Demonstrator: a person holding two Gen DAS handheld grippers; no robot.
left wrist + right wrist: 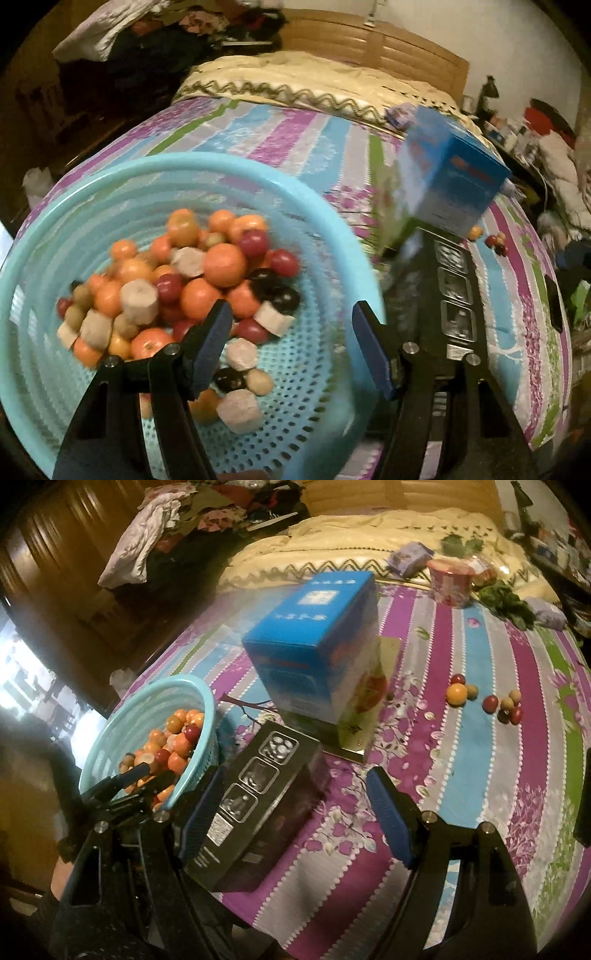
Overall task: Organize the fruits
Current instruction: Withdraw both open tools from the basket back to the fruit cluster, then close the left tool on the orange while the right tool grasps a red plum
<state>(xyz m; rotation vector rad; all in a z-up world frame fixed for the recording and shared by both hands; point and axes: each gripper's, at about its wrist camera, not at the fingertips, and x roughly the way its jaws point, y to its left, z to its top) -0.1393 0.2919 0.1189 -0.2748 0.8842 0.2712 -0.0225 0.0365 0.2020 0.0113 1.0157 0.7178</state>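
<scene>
Fruit mostly in blue basket (92,206); few loose fruits (484,699) left on bed, right of frame.
Left claw (291,339) & right claw (295,805) both apart, holding nothing.

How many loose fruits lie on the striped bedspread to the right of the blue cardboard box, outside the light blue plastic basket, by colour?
Red round fruits: 3
Orange round fruit: 1
Tan round fruits: 3
Dark brownish fruit: 1, small and blurred, so its colour is less sure
Total: 8
</scene>
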